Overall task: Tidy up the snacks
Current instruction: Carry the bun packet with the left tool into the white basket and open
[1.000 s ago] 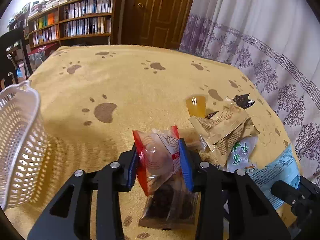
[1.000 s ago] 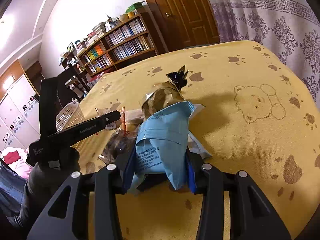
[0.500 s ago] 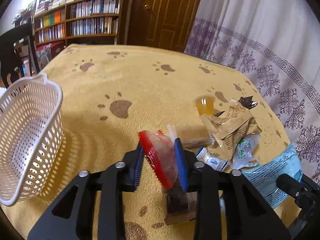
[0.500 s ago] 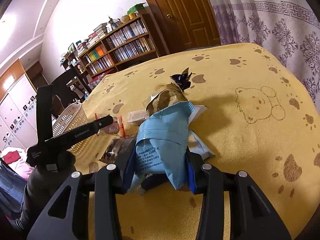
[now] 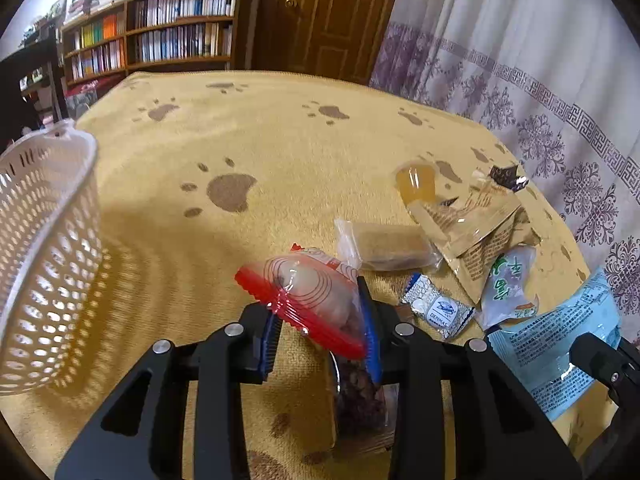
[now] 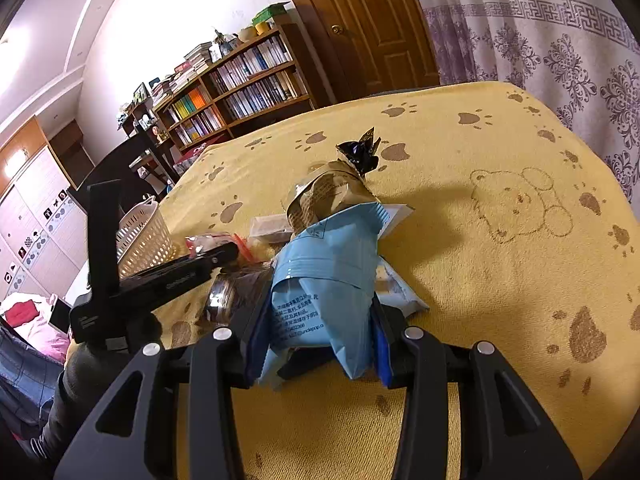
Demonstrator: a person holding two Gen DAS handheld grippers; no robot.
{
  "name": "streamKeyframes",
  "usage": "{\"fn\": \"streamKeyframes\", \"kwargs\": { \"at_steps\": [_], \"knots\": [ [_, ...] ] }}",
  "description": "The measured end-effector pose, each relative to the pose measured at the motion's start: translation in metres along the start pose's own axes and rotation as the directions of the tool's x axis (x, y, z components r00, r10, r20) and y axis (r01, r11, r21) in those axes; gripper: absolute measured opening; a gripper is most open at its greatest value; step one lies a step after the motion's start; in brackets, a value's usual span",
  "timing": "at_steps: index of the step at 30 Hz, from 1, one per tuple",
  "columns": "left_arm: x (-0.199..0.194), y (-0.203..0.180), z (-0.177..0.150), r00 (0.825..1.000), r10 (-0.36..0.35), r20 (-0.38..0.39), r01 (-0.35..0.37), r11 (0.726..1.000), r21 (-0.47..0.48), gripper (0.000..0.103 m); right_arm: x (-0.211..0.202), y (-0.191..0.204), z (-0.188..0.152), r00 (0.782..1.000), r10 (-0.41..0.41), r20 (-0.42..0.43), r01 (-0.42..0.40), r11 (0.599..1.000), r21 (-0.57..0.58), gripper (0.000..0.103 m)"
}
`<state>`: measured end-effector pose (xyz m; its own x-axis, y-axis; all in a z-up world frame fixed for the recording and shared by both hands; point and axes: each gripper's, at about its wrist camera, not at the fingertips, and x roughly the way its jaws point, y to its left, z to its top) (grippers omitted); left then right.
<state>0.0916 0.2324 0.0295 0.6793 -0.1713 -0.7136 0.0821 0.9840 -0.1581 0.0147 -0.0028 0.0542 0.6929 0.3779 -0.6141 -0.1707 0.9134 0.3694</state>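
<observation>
Red-edged clear plastic pastry packet (image 5: 316, 300) — light, soft, crushable; left tool (image 5: 320, 332) clamps its middle. Pale-blue crinkly foil snack bag (image 6: 324, 280) — slippery; right tool (image 6: 318, 340) closed around its lower end.

Black two-finger left gripper (image 5: 320, 344), blue ribbed pads (image 5: 269, 338), silver screws behind the fingers, right gripper (image 6: 318, 342) alike, dark glove (image 6: 86, 376)

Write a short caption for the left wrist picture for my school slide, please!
Left gripper pinches a red-edged snack packet above the paw-print cloth, white basket waiting alongside.
</observation>
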Motion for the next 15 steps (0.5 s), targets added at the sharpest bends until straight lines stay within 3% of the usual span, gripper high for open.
{"fn": "streamKeyframes", "kwargs": {
  "at_steps": [15],
  "knots": [
    [-0.074, 0.012, 0.012, 0.983, 0.082, 0.163, -0.084, 0.996, 0.008, 0.035, -0.016, 0.016, 0.0, 0.999, 0.037, 0.03, -0.036, 0.999, -0.011, 0.042]
  ]
}}
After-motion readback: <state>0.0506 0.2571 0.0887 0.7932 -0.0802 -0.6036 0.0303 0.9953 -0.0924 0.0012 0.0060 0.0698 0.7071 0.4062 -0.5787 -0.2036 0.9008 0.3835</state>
